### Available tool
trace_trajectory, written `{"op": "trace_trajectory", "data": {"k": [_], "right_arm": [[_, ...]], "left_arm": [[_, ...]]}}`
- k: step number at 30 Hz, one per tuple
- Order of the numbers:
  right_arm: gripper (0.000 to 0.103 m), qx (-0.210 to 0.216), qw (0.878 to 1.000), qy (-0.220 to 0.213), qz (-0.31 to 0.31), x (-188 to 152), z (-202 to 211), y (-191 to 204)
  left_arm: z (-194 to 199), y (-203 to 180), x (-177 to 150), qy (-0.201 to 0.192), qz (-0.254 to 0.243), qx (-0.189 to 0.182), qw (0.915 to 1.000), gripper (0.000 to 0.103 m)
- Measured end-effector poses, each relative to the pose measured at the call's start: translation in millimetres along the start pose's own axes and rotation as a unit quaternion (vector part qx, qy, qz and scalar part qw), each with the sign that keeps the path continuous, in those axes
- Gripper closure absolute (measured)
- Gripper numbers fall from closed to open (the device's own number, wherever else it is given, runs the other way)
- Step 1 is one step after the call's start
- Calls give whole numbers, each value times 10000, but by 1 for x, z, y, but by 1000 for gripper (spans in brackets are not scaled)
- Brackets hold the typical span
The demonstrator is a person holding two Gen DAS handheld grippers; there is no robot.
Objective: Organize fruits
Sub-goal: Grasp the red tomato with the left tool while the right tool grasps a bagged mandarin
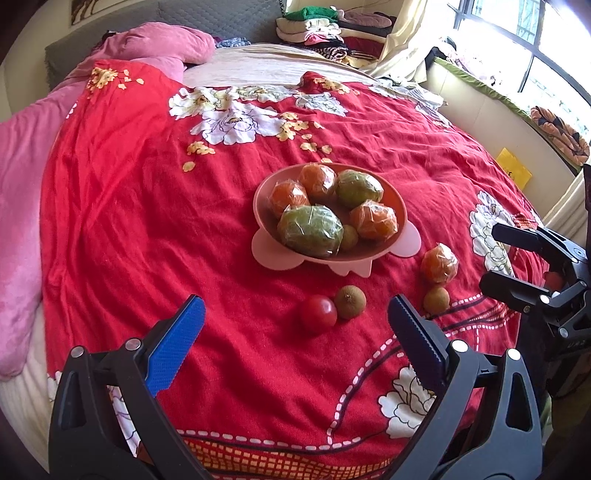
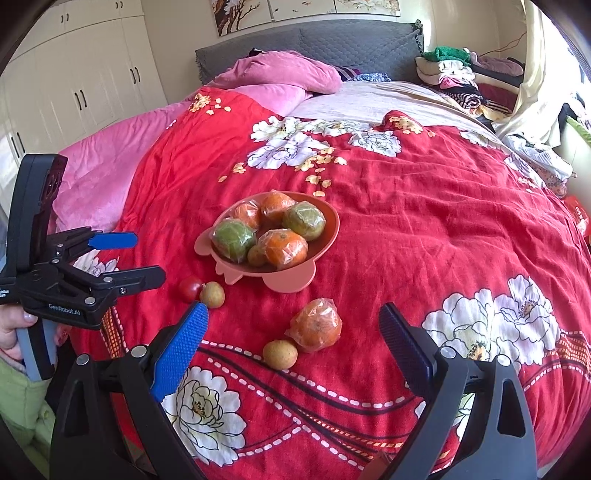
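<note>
A pink bowl (image 1: 397, 206) (image 2: 330, 236) on the red bedspread holds several plastic-wrapped oranges and green fruits and one small brown fruit. Loose on the spread lie a red tomato (image 1: 317, 314) (image 2: 190, 288), a brown fruit (image 1: 350, 302) (image 2: 212, 294) touching it, a wrapped orange (image 1: 439, 264) (image 2: 316, 325) and another brown fruit (image 1: 436, 300) (image 2: 280, 353). My left gripper (image 1: 295, 325) (image 2: 144, 258) is open and empty, just short of the tomato. My right gripper (image 2: 293, 332) (image 1: 496, 260) is open and empty, with the wrapped orange and brown fruit between its fingers' line.
The red floral bedspread (image 1: 147, 221) covers the bed. Pink blankets (image 1: 22, 206) lie at the left, folded clothes (image 1: 325, 33) at the headboard. White wardrobes (image 2: 74, 74) stand at the left, a window (image 1: 535, 44) at the right.
</note>
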State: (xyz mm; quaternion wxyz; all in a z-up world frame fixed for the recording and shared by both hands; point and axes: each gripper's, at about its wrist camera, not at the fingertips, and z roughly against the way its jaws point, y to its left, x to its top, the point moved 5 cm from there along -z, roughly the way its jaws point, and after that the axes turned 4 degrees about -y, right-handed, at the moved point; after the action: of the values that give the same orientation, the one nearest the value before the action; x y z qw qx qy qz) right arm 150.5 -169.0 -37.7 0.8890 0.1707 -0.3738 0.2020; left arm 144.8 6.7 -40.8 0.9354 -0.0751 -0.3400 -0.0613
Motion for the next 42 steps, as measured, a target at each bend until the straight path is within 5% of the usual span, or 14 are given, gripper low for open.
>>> {"op": "trace_trajectory", "data": {"k": [20, 27, 36, 42], "right_arm": [[10, -127, 9997, 184, -61, -10, -8, -4], [12, -160, 9995, 257, -112, -13, -15, -9], [45, -122, 9985, 526, -83, -18, -34, -12], [56, -159, 9975, 667, -155, -20, -49, -18]], "left_arm": [[-11, 0, -27, 227, 1, 6, 9997, 10], [-21, -2, -28, 282, -164, -13, 9995, 39], [-33, -7, -27, 387, -269, -241, 9986, 60], [-39, -9, -27, 451, -289, -329, 9980, 65]]}}
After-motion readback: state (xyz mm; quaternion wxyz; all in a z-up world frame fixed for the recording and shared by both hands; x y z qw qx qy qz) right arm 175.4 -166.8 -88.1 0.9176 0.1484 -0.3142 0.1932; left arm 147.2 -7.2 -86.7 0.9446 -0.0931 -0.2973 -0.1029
